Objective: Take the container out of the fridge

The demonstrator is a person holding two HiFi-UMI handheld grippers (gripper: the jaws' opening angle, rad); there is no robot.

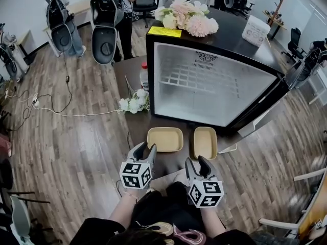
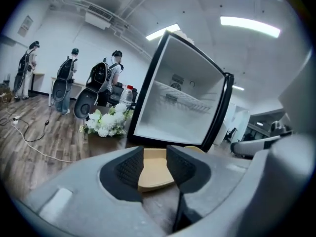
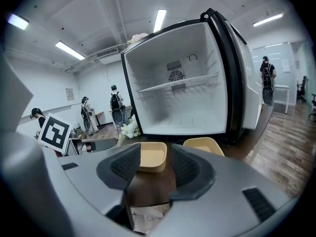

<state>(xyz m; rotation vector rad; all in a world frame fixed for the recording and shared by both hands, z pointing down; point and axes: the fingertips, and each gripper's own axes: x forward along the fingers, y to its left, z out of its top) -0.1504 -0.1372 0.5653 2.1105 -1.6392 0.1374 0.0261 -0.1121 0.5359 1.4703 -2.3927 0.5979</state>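
Note:
The black fridge [image 1: 214, 80] stands open on a dark table [image 1: 134, 127], its white inside bare except for a wire shelf. Two shallow tan containers lie on the table before it: the left one [image 1: 165, 139] and the right one [image 1: 205, 142]. My left gripper [image 1: 145, 148] hovers open just short of the left container, with nothing between its fingers. My right gripper [image 1: 195, 161] is open too, short of the right container. In the left gripper view the left container [image 2: 154, 174] shows beyond the gripper [image 2: 155, 163]. In the right gripper view both the left container [image 3: 152, 157] and the right container [image 3: 203, 144] lie beyond the gripper [image 3: 154, 164].
White flowers [image 1: 134, 102] and a bottle [image 1: 144, 75] stand on the table left of the fridge. Pink flowers [image 1: 186, 14] and a white box [image 1: 254, 32] sit on top of it. People with backpacks [image 1: 107, 19] stand at the back left. Cables [image 1: 51, 108] cross the wood floor.

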